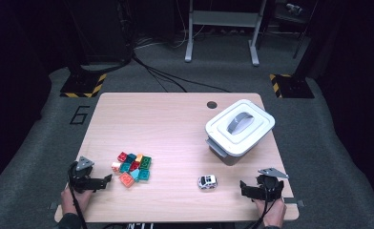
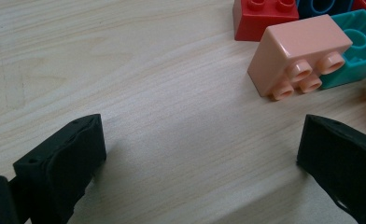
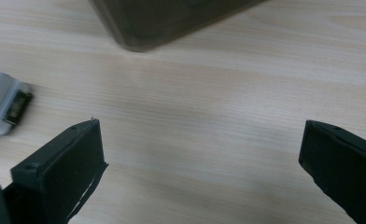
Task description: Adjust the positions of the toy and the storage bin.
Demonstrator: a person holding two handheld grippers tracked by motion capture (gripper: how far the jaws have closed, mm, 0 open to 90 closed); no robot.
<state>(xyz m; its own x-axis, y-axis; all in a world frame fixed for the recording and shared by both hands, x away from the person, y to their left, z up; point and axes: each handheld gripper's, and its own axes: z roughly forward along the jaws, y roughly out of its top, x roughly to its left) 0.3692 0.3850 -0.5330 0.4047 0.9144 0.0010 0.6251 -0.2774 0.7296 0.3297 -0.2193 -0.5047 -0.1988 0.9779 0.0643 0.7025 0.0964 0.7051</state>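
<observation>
**Pale wooden worktop, both tools idle at the near edge**

Light wood is seen across the worktop [image 1: 166,119]. At the left, the left hand-held gripper [image 1: 108,180] is held with jaws spread wide and nothing between them, just beside the pile of coloured bricks [image 1: 132,168]; a peach brick [image 2: 299,56] lies nearest. A toy car [image 1: 207,181] is placed further right. The right hand-held gripper [image 1: 243,187] is likewise held wide open and empty, near the lidded white box [image 1: 239,129].

Wooden table [image 1: 166,119] carries bricks [image 1: 132,168], toy car [image 1: 207,182], lidded box [image 1: 239,130].
</observation>
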